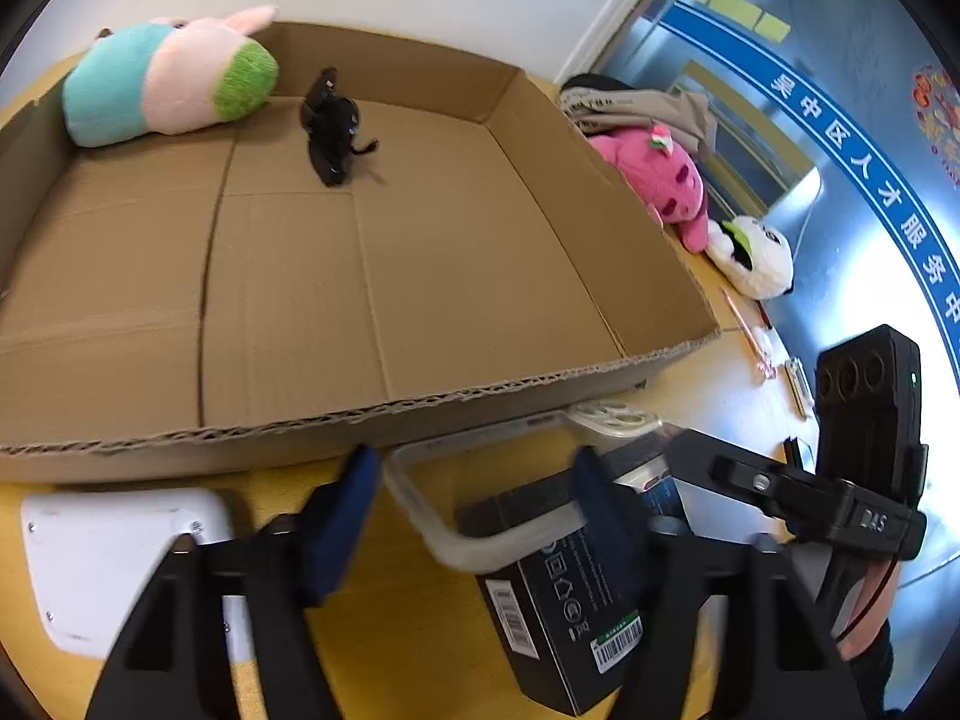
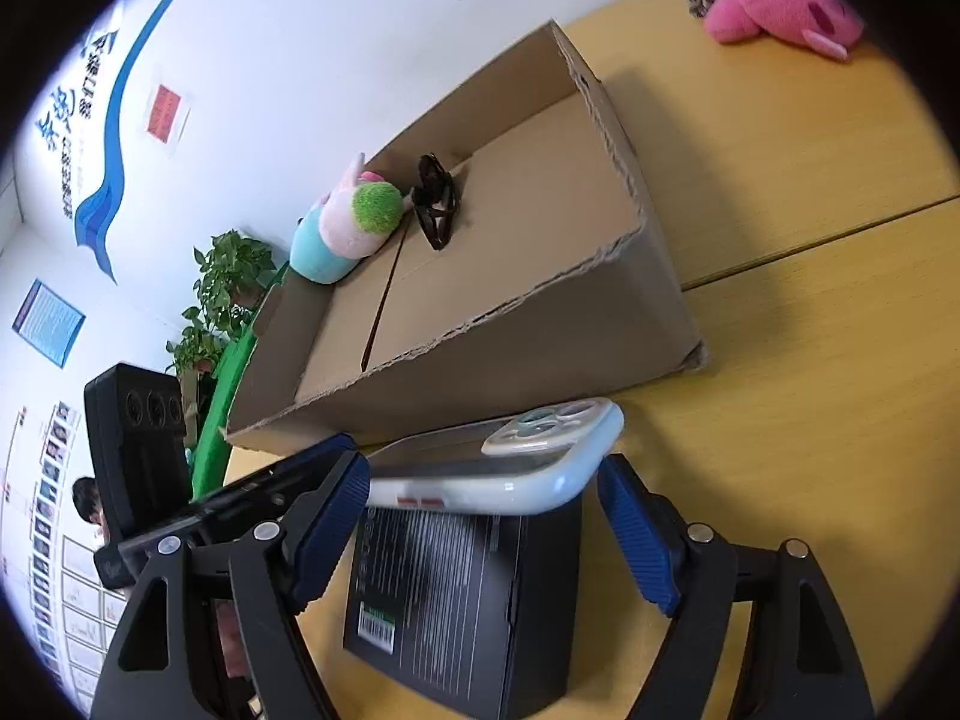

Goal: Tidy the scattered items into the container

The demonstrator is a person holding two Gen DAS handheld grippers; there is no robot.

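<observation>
A shallow cardboard box point(image 1: 372, 414) point(image 2: 528, 324) lies on the yellow table. Inside it are a pink, teal and green plush point(image 1: 168, 81) point(image 2: 348, 225) and black sunglasses point(image 1: 333, 126) point(image 2: 435, 198). In front of the box a phone in a clear case point(image 1: 480, 474) point(image 2: 498, 462) rests on a black carton point(image 1: 564, 606) point(image 2: 456, 600). My left gripper point(image 1: 474, 516) is open, its fingers either side of the phone's near end. My right gripper point(image 2: 486, 516) is open around the phone and carton.
A white flat device point(image 1: 114, 552) lies left of the carton. Right of the box are a pink plush point(image 1: 660, 180) point(image 2: 780, 0), a white plush point(image 1: 756, 258), a folded cloth point(image 1: 636, 102), a pencil point(image 1: 744, 324) and a small clip point(image 1: 798, 384). Potted plants point(image 2: 222, 300) stand beyond the table.
</observation>
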